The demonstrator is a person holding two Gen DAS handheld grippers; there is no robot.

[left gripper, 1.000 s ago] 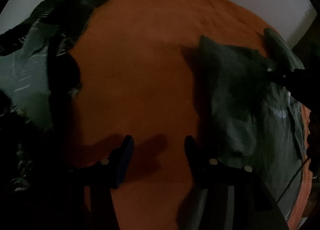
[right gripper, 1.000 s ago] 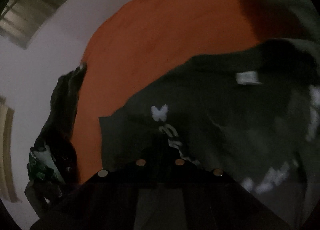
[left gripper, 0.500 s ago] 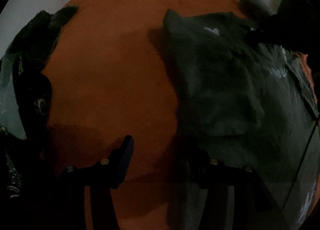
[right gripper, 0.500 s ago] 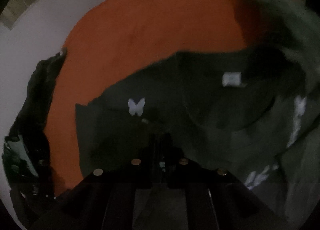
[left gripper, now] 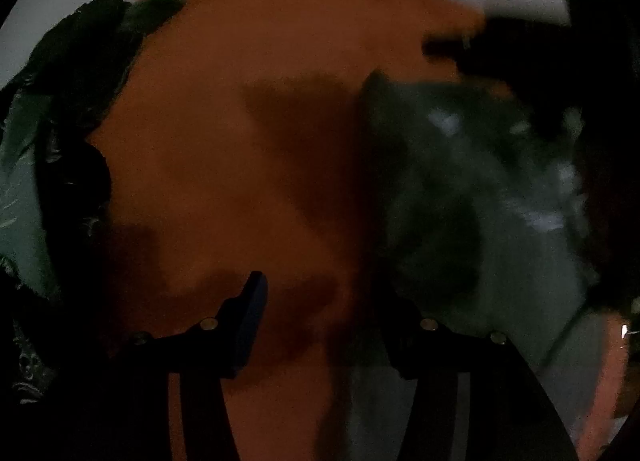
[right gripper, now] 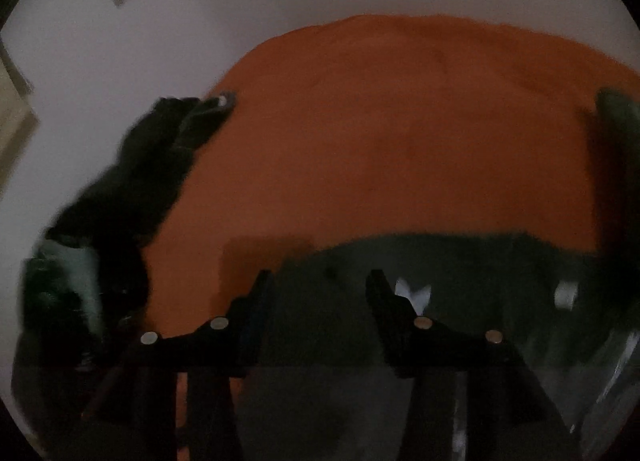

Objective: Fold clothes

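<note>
**Both grippers stand open over a dark printed T-shirt on an orange bed cover**

The right gripper has its jaws spread wide and holding nothing, poised just above the near edge of the dark green-grey cotton T-shirt with white print, a small white butterfly motif showing beside its right finger. The left gripper is likewise parted and empty, aimed low along the orange fleece bed cover, the shirt's left edge at its right finger. The shirt lies spread and rumpled, not visibly folded. It looks light, limp and prone to sag, so a hem or shoulder edge, pinched by both grippers, seems the surest hold. A heap of dark clothes sits well apart at the cover's left side.
</note>
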